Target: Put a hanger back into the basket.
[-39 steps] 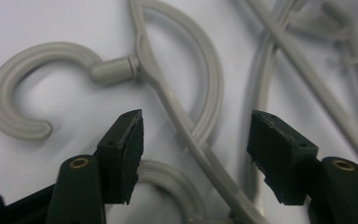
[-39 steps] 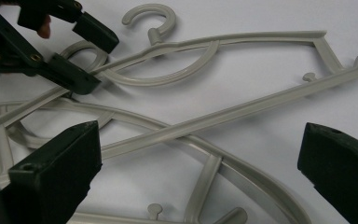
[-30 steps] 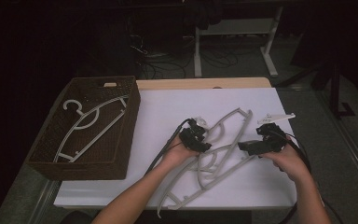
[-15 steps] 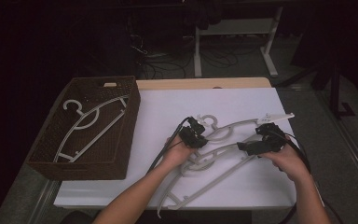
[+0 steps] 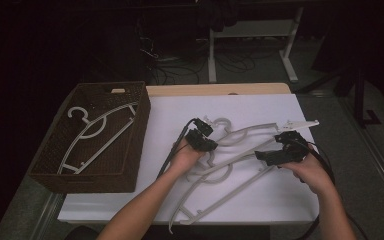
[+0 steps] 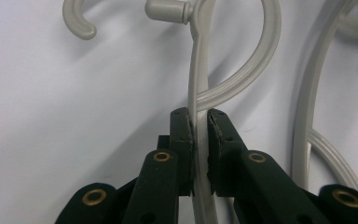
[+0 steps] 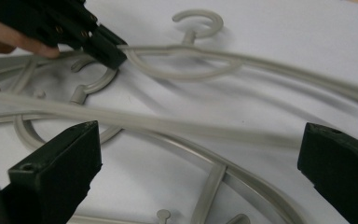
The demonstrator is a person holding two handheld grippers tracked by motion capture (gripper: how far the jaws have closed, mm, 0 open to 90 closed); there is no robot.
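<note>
Several grey plastic hangers lie tangled on the white table (image 5: 180, 112). My left gripper (image 5: 207, 142) (image 6: 200, 121) is shut on the thin shoulder bar of the top hanger (image 5: 252, 131) (image 6: 198, 79) just below its hook (image 5: 223, 122). Its jaws have just been closing, and the bar is pinched between the pads. In the right gripper view the left gripper (image 7: 100, 44) grips that hanger (image 7: 186, 56) at the far left. My right gripper (image 5: 266, 156) (image 7: 200, 140) is open wide over another hanger's bar (image 7: 135, 120), with its pads apart from it.
A dark wicker basket (image 5: 45, 170) stands at the table's left with one grey hanger (image 5: 95, 135) inside. More hangers (image 5: 220, 192) stretch toward the front edge between the forearms. A desk frame and cables sit on the floor behind the table.
The left gripper's jaws have shut on the top hanger and risen slightly. That hanger has swung so its long arm points right. The right gripper has stayed put.
</note>
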